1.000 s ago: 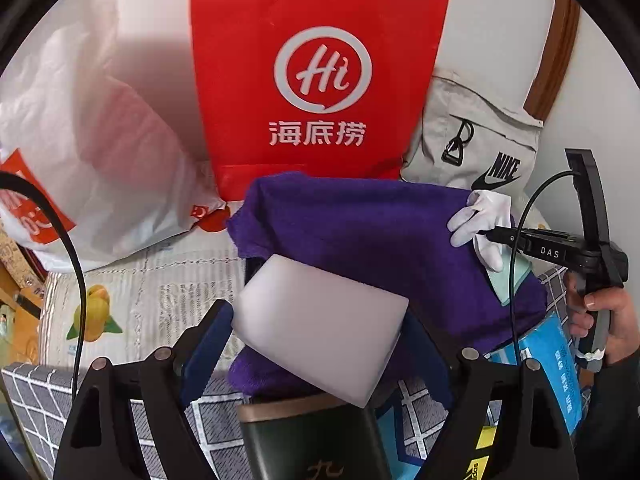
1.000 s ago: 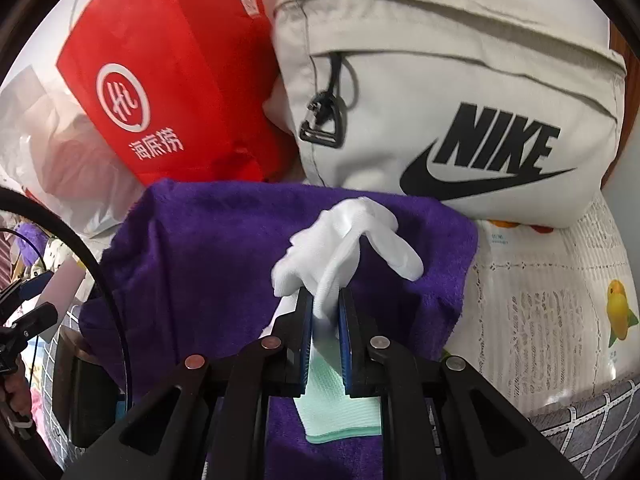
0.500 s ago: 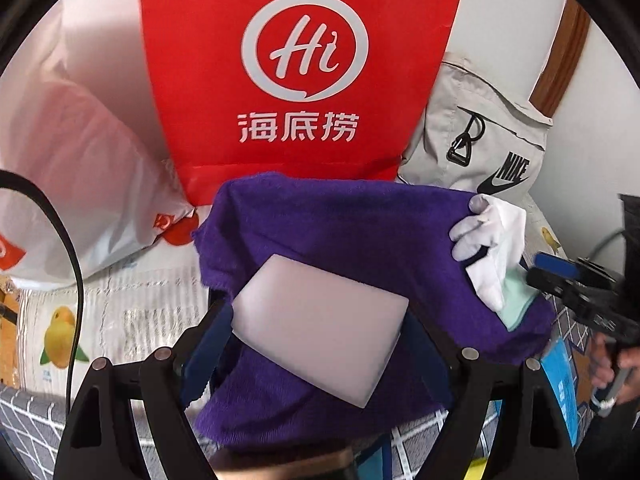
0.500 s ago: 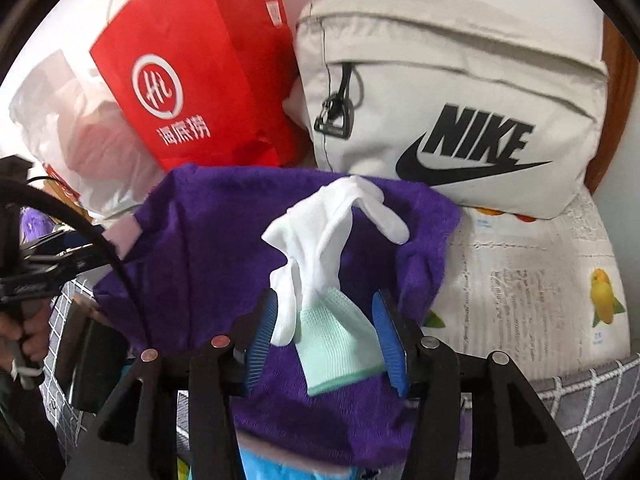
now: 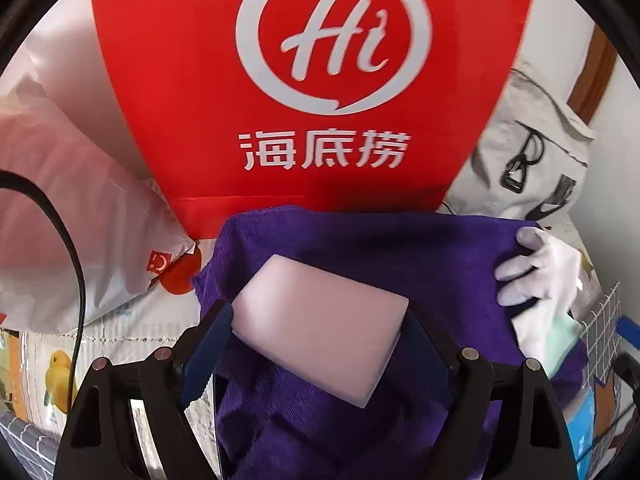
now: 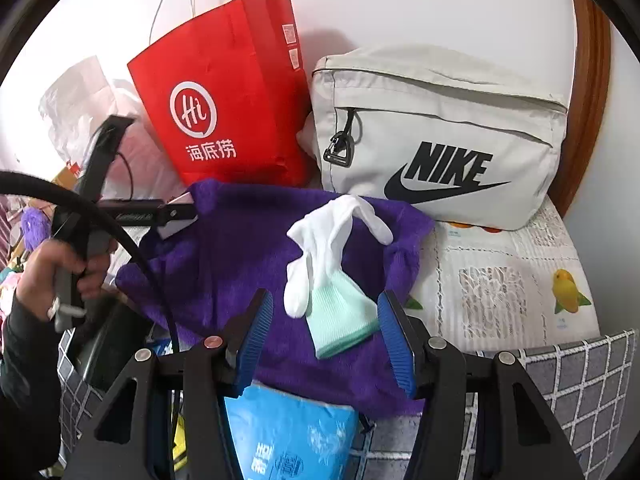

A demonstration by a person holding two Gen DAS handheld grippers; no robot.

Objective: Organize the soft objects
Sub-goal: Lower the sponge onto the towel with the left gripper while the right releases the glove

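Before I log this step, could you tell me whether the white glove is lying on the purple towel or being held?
Lying on it. The white glove rests on the purple towel, clear of the right gripper, whose jaws are opening.

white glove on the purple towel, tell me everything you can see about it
The white glove is a thin knit fabric glove with a pale mint green ribbed cuff at its near end. It lies limp and crumpled on the purple towel, fingers splayed and bent, some curling toward the grey Nike bag, one hanging to the left. Its cuff sits between the blue fingers of the right gripper, which are opening and do not touch it. Only the towel touches it. The left wrist view shows it at the towel's right edge.
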